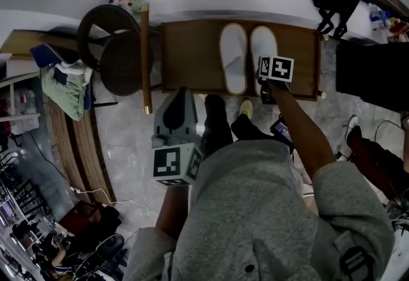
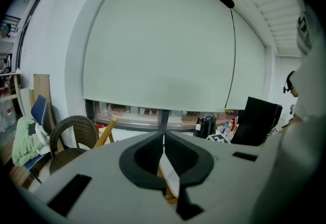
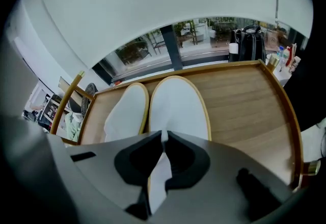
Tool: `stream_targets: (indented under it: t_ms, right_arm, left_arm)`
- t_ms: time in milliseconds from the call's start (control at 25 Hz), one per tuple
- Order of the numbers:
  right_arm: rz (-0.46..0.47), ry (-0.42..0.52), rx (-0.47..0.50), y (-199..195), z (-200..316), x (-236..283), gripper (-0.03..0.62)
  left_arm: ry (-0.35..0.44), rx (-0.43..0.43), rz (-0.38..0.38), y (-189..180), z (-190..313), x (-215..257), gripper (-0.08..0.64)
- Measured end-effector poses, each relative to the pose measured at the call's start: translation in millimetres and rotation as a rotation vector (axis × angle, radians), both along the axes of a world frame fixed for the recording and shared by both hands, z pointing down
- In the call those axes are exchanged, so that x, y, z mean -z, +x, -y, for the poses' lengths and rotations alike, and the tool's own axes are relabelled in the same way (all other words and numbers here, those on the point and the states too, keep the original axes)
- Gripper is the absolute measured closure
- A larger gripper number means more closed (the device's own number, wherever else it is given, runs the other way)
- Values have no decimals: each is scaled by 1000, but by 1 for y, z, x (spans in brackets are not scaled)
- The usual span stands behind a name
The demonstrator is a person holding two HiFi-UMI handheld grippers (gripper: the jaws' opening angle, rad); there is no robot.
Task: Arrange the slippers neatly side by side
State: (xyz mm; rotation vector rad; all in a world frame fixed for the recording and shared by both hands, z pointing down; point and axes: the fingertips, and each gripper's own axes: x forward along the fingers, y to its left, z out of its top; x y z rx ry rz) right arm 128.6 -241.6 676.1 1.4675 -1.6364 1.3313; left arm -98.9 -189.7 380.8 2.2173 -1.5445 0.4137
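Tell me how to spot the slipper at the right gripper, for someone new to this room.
Look at the wooden table by the window, where two white slippers lie side by side. It's the right slipper, whose heel is pinched by the right gripper; the left slipper lies untouched.

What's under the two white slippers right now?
A wooden table with a raised rim; both white slippers lie flat on it. The wood directly under their soles is covered, and the right gripper, shut on one slipper's heel, hides that end.
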Motion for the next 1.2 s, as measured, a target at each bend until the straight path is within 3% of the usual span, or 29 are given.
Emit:
stream_targets:
  t_ms: [280, 360, 520, 960, 1120, 1200]
  right_arm:
    - [75, 40, 19, -7, 6, 4, 546]
    - [106, 64, 22, -9, 8, 11, 476]
    - [119, 112, 45, -9, 8, 32, 456]
    - [77, 347, 129, 15, -22, 123, 456]
    - [31, 476, 149, 36, -40, 167, 460]
    - [9, 560, 158, 46, -51, 192, 511]
  left_arm:
    - [-1, -9, 7, -1, 2, -3, 540]
    - [0, -17, 8, 0, 2, -3, 540]
    - [4, -37, -7, 7, 1, -3, 540]
    - [41, -154, -21, 55, -13, 7, 540]
    - [65, -194, -27, 74, -23, 13, 540]
    - [75, -206, -26, 81, -29, 14, 540]
